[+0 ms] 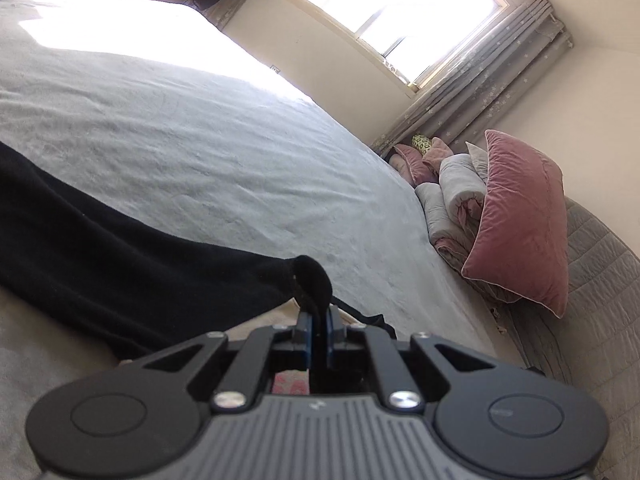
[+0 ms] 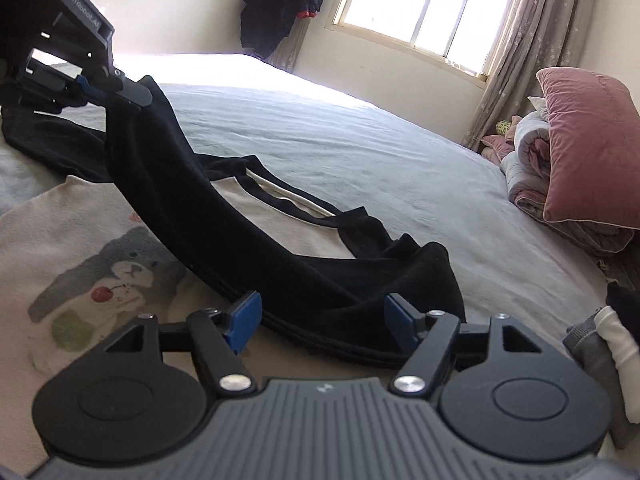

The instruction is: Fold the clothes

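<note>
Black gripper (image 2: 322, 322) linkage, blue pads (image 2: 245, 322), silver screws (image 2: 235, 382), grey ribbed housing (image 2: 320, 432).

A wide bed covered with a pale grey-blue textured sheet (image 2: 360, 152) fills most of the room. Beyond the bed's far side, a cream-framed sliding window (image 2: 432, 8) in a cream plaster wall (image 2: 180, 12) lets in strong daylight that washes out the far part of the sheet. Grey star-patterned curtains (image 2: 532, 48) hang bunched beside the window, toward the bed's head. At the head of the bed a dusty-pink velvet pillow (image 2: 592, 144) leans on a rolled grey-and-pink quilt (image 2: 528, 152). Dark garments (image 2: 280, 4) hang on the wall by the window, beyond the bed's far side.
</note>
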`<state>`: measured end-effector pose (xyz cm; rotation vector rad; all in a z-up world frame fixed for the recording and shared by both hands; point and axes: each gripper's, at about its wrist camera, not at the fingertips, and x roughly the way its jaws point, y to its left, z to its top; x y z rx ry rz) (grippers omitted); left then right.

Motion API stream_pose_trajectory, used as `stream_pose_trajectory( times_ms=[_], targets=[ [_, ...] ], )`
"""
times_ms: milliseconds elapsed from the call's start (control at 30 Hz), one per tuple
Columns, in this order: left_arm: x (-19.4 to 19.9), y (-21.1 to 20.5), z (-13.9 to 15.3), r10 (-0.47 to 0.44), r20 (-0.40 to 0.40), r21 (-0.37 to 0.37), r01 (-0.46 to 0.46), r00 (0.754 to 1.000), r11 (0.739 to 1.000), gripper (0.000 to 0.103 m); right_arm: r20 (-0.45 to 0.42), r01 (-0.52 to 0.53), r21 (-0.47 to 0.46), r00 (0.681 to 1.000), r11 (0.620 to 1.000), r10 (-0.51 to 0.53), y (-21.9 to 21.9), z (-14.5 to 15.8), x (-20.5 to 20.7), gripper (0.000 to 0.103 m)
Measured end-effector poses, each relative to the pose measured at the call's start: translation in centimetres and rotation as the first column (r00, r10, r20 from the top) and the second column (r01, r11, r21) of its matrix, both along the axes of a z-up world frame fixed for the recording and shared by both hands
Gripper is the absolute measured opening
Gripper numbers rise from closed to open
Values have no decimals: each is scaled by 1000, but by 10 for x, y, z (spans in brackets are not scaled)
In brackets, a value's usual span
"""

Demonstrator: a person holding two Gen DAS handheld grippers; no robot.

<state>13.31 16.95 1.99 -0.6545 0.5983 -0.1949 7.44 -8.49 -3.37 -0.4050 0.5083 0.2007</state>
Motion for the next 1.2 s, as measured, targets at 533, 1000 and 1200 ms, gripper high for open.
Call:
stream_pose_trajectory(
  times_ms=[533,1000,1200],
  targets=[
    [20,19,68,10,118,27,-13,993,1000,6,-59,65,43,996,997,-62,-72,11,48,71],
    [41,69,-34,125,-102,218,-101,987,971,7,-330,236,576,943,782,-42,-120,12,150,57],
    [45,71,-43,115,-109,199,-91,987,976,7,-298,259,569,949,780,-98,-113,1,155,5]
  ],
)
